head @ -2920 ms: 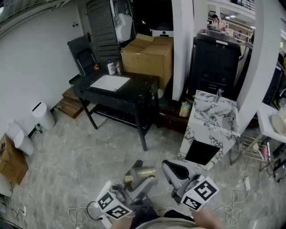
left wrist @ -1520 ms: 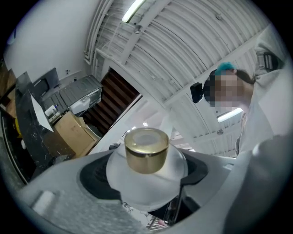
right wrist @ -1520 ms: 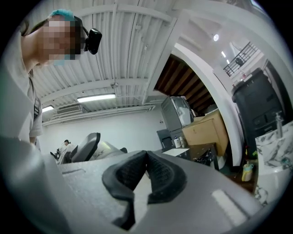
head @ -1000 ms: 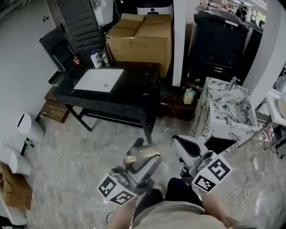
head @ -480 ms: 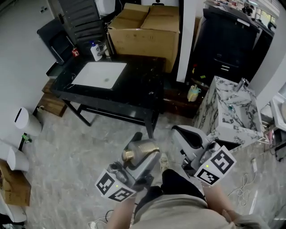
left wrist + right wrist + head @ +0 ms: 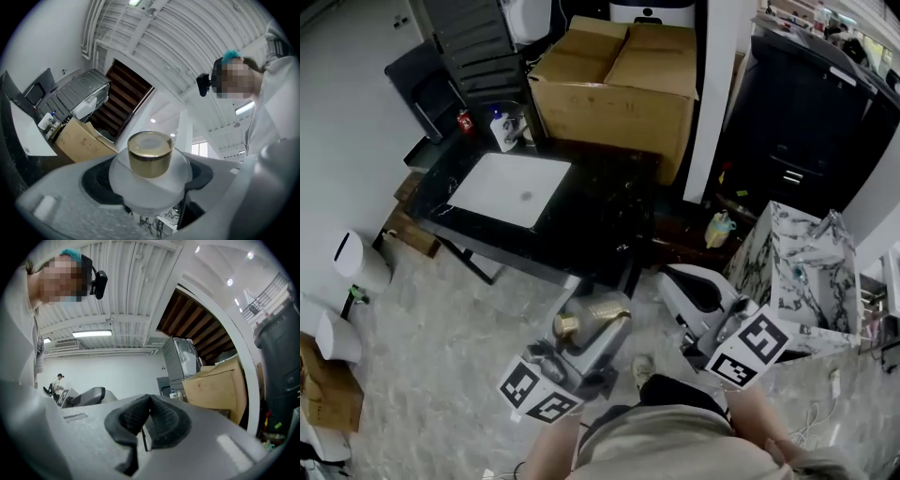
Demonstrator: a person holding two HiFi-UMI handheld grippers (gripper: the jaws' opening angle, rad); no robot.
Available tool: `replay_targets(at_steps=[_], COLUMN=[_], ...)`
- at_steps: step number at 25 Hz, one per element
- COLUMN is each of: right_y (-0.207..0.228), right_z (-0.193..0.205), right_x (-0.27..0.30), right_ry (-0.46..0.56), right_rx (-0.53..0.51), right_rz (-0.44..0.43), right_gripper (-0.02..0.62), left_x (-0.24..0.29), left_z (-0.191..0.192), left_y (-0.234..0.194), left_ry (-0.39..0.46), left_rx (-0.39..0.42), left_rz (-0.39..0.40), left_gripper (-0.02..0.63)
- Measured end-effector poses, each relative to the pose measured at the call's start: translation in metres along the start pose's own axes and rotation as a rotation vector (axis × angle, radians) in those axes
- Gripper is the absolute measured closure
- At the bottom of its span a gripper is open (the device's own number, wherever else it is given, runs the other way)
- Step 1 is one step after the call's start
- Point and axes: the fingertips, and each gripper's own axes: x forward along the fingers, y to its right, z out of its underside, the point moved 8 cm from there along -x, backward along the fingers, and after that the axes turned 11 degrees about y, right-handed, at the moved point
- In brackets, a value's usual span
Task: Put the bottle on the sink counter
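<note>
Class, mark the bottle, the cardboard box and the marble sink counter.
bottle (image 6: 150,154): left gripper view, gold cap.
cardboard box (image 6: 609,117): head view, front side.
sink counter (image 6: 783,230): head view, marble top.

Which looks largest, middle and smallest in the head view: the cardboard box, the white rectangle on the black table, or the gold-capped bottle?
1. cardboard box
2. white rectangle
3. gold-capped bottle, smallest even though it is nearest the camera

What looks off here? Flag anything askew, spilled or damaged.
Nothing stands out. The bottle sits capped between the jaws of the left gripper, with no spill visible. The right gripper is shut and empty.
</note>
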Motion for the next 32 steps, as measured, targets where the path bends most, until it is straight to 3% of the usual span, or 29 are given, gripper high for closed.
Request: replay_targets(at_steps=[6, 14, 24, 32], right_y=[0.066, 0.107, 0.137, 0.169], right_z=[-0.01, 0.008, 0.022, 0.04], right_x=[0.038, 0.06, 0.085, 0.119], right_ry=[0.039, 0.015, -0.006, -0.011], right_rx=[-0.008, 0.019, 0.039, 0.041], right_rz=[-0.041, -0.065, -0.026, 0.08], right_gripper=[0.592, 0.592, 0.592, 0.592], left_x=[0.052, 0.089, 0.123, 0.154], left_z=[0.013, 0.035, 0.05, 0.048], left_y=[-0.037, -0.07, -0.113, -0.173], left_ry=[0.018, 0.008, -0.012, -0.052], left_rx=[0.041, 0.036, -0.041, -0.064], left_rz=[-0.03, -0.056, -0.045, -0.005], left_gripper=[0.258, 0.258, 0.258, 0.258])
